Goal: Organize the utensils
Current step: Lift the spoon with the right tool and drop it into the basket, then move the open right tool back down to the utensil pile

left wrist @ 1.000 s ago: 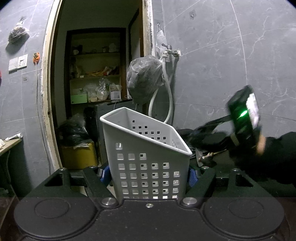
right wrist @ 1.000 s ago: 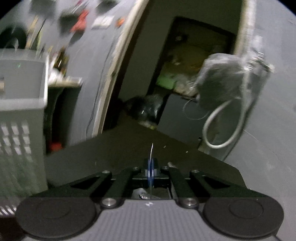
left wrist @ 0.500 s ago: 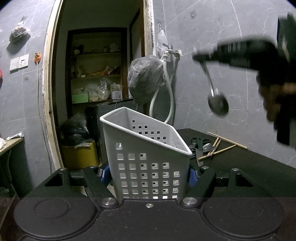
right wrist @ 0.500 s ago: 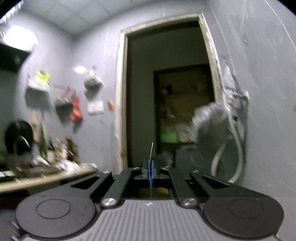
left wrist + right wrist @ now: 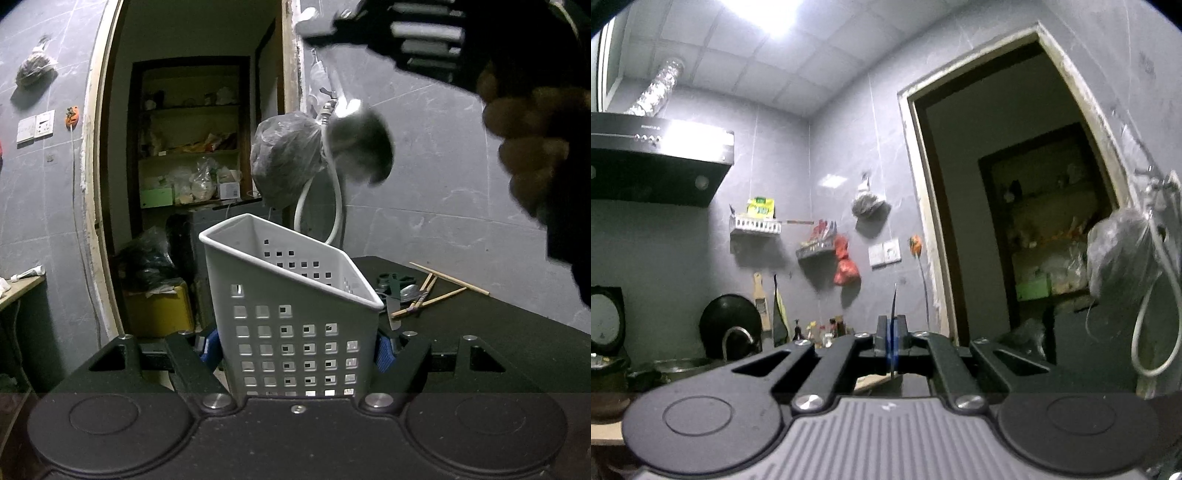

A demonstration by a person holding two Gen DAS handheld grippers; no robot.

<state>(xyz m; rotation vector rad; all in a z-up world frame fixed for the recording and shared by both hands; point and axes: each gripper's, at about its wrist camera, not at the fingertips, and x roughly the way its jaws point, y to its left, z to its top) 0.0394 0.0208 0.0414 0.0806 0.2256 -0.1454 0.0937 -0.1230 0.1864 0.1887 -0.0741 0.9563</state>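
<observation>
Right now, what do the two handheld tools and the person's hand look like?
Both are matte black linkage tools with silver pivot screws and round discs on the body. The left tool has blue finger pads; the right tool has a grey ribbed housing and blue pads. From the left wrist view, the bare right hand shows, with a dark sleeve below it. No cables visible.

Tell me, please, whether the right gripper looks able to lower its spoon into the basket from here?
Probably yes: the spoon hangs bowl-down in the right gripper above the basket, whose open top shows nothing inside; the left gripper clamps only its sides.
</observation>
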